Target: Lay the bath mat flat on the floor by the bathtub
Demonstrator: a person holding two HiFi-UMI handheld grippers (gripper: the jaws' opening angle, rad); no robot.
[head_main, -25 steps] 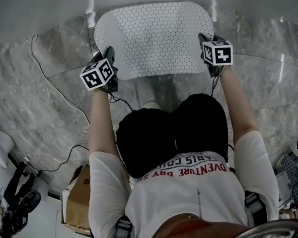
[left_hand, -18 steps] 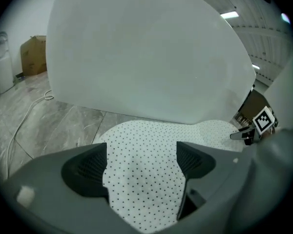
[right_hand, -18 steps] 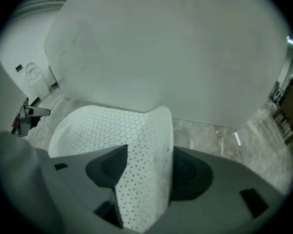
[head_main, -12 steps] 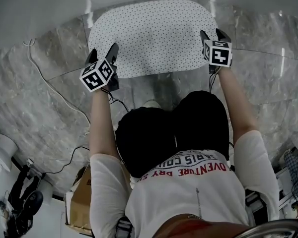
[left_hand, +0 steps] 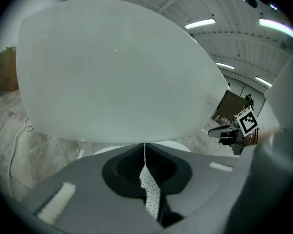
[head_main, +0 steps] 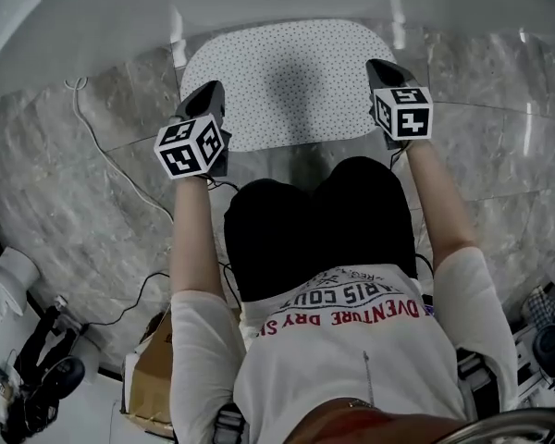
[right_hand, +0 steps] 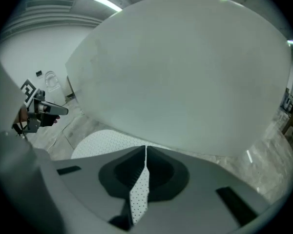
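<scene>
The white dotted bath mat [head_main: 287, 81] lies flat on the marble floor, its far edge against the white bathtub [head_main: 166, 7]. My left gripper [head_main: 213, 89] hangs above the mat's near left corner, my right gripper [head_main: 377, 66] above its near right corner. Both jaws have just been closing and now stand shut, tips together. In the left gripper view [left_hand: 144, 152] and the right gripper view [right_hand: 146, 152] a strip of mat shows through the slit behind the tips. It looks like the mat on the floor below, with nothing pinched. The tub wall [left_hand: 117, 67] fills both gripper views.
A thin white cable [head_main: 92, 146] runs over the floor tiles at the left. A cardboard box [head_main: 148, 377] stands behind my left side. A white fixture [head_main: 5, 280] and dark gear sit at the far left edge. My legs are just short of the mat's near edge.
Both grippers let go of the mat's near corners, opened wide, then shut again and rose off the floor. The mat stays flat by the tub.
</scene>
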